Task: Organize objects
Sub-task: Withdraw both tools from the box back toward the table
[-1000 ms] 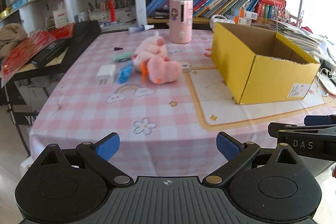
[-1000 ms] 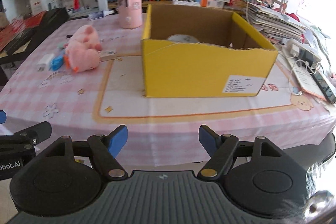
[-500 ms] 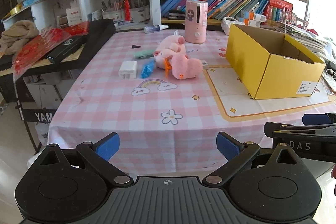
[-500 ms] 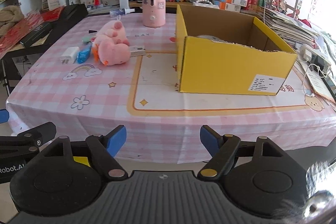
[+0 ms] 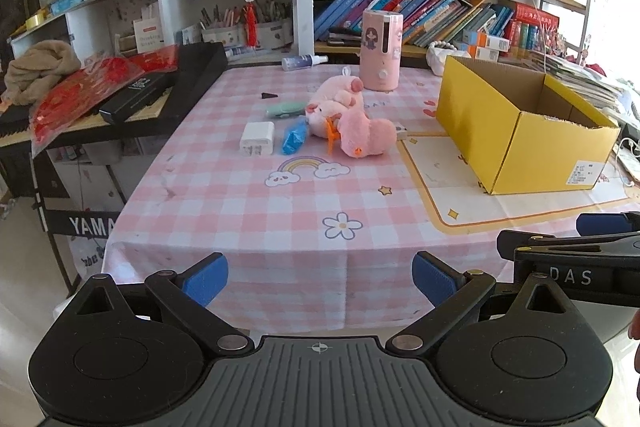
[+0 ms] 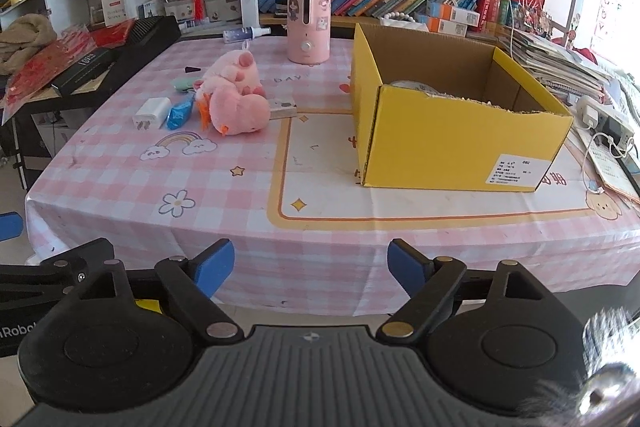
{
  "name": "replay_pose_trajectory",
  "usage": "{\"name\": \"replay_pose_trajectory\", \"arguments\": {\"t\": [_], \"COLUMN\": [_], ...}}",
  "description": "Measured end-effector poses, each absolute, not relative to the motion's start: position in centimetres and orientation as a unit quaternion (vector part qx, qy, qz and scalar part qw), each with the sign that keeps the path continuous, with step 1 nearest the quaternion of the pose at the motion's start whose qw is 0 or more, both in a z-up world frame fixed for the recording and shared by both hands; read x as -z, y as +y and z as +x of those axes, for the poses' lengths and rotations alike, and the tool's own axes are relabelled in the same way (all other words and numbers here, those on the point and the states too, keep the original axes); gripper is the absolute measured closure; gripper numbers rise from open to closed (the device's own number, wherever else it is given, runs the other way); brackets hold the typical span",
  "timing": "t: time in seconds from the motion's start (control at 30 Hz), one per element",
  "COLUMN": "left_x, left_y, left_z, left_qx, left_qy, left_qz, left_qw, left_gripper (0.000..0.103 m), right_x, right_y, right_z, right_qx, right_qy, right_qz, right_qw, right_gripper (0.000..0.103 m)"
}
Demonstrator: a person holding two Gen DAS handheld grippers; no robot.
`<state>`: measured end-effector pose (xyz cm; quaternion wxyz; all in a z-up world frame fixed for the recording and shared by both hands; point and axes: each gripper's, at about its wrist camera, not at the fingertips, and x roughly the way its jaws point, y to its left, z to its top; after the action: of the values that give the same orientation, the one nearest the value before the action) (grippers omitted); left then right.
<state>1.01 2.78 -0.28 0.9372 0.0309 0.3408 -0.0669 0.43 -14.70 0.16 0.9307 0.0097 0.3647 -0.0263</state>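
Now | pink plush toy (image 6: 236, 99): fluffy, orange feet | left claw (image 5: 320, 277) apart | right claw (image 6: 311, 265) opening, empty

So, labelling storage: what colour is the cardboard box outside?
Yellow; the cardboard box shows best in the right wrist view.

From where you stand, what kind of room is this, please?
Probably a home study or a child's room. Bookshelves crammed with books fill the back wall, a table wears a pink checked cloth printed with rainbows and flowers, pink plush toys lie on it, and an electric keyboard stands beside it.
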Motion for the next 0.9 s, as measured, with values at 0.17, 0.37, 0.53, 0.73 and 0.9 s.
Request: {"name": "replay_pose_trajectory", "arguments": {"t": [0.17,0.37,0.53,0.73,0.9], "left_x": [0.1,0.0,0.2,0.6,1.0], "left_y": [3.5,4.2,4.6,4.8,5.1], "left_z": [0.9,0.9,1.3,2.4,4.5], "left_qx": [0.068,0.068,0.065,0.057,0.047], "left_qy": [0.335,0.331,0.332,0.337,0.344], "left_qz": [0.029,0.029,0.024,0.020,0.016], "left_qw": [0.939,0.941,0.941,0.940,0.938], "left_gripper": [0.003,0.003,0.003,0.003,0.003], "right_x": [-0.5,-0.6,-0.5,-0.1,0.5], "right_y": [-14.0,-13.1,-12.8,-12.7,-12.6], "right_z": [0.3,0.3,0.7,2.3,4.7], "right_qx": [0.026,0.025,0.023,0.015,0.000], "right_qy": [0.358,0.355,0.357,0.363,0.368], "right_qz": [0.008,0.005,0.007,0.010,0.016], "right_qw": [0.933,0.935,0.934,0.932,0.930], "right_gripper": [0.015,0.014,0.014,0.014,0.014]}}
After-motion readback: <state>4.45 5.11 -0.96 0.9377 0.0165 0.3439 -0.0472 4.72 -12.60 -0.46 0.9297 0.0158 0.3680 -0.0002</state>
